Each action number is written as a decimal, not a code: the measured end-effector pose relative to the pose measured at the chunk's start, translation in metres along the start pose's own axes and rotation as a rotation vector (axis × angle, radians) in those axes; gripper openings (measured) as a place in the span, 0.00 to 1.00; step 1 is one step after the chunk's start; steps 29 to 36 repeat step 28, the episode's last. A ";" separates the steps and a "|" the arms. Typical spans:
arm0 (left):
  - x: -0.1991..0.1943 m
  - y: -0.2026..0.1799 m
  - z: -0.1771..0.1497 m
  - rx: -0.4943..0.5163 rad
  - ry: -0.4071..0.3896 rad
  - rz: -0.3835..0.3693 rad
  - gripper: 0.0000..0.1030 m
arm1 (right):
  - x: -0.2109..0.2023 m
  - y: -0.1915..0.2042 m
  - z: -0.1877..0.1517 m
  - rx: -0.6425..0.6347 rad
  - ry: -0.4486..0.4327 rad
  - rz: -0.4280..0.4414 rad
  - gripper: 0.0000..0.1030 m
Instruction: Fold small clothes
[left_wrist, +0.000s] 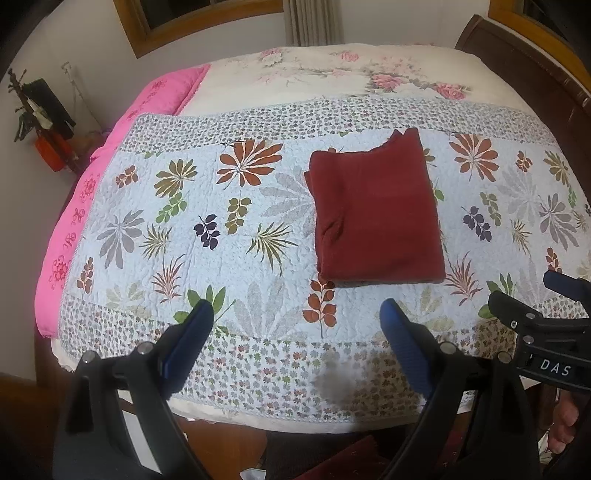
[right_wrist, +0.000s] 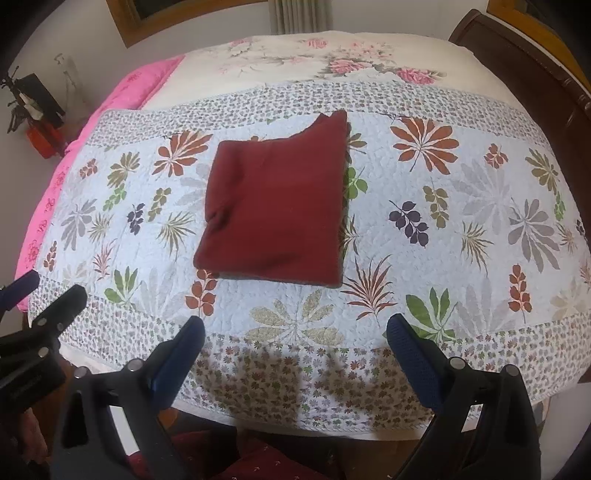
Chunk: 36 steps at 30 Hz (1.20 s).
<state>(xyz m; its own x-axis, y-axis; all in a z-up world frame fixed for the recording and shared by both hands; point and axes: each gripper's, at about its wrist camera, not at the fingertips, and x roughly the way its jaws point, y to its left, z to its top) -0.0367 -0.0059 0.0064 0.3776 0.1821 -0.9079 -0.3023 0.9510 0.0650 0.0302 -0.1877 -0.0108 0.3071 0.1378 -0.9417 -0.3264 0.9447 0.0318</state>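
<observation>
Folded red garment (left_wrist: 376, 214) on quilt (left_wrist: 184, 229), dead ahead, long axis pointing away. Left tongs (left_wrist: 295, 321) and right tongs (right_wrist: 295, 332) both spread, empty, right nearer.

— Where is the dark red fleece garment (left_wrist: 376, 214)?
— Flat on the leaf-patterned quilt (left_wrist: 192, 236), around its middle, well back from the near edge.
— Folded?
— Yes, into a neat rectangle, one far corner poking up.

A folded maroon garment (right_wrist: 275, 206) lies flat on the leaf-patterned quilt (right_wrist: 443, 229); the right gripper (right_wrist: 295, 328) hovers near, spread wide, empty.
</observation>
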 end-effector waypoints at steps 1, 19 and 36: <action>0.001 0.000 -0.001 -0.001 0.005 0.000 0.88 | 0.000 0.000 0.000 0.000 -0.001 -0.003 0.96; 0.011 0.006 -0.001 -0.022 0.029 0.012 0.88 | 0.006 0.002 0.004 -0.014 0.011 -0.004 0.96; 0.013 0.005 -0.001 -0.023 0.027 0.014 0.88 | 0.013 0.004 0.004 -0.025 0.042 -0.011 0.96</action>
